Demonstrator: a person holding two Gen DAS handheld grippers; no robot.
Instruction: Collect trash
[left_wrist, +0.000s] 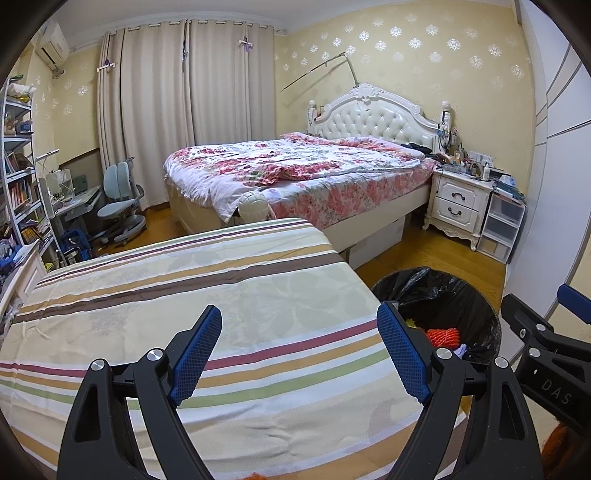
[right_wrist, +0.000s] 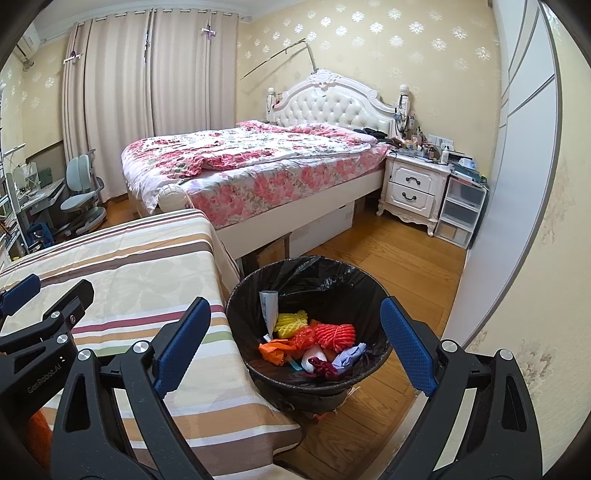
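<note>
Where striped sheet (left_wrist: 207, 306) ends, lined bin (right_wrist: 295, 280), wood floor (right_wrist: 399, 258).

A floral-quilted bed (right_wrist: 251, 162) with a white tufted headboard (right_wrist: 332, 107) fills the centre, beige curtains (right_wrist: 147, 74) hang upper left, a white nightstand (right_wrist: 413, 192) stands right, on the wood floor (right_wrist: 399, 258) beneath yellow patterned wallpaper (right_wrist: 406, 44).
</note>
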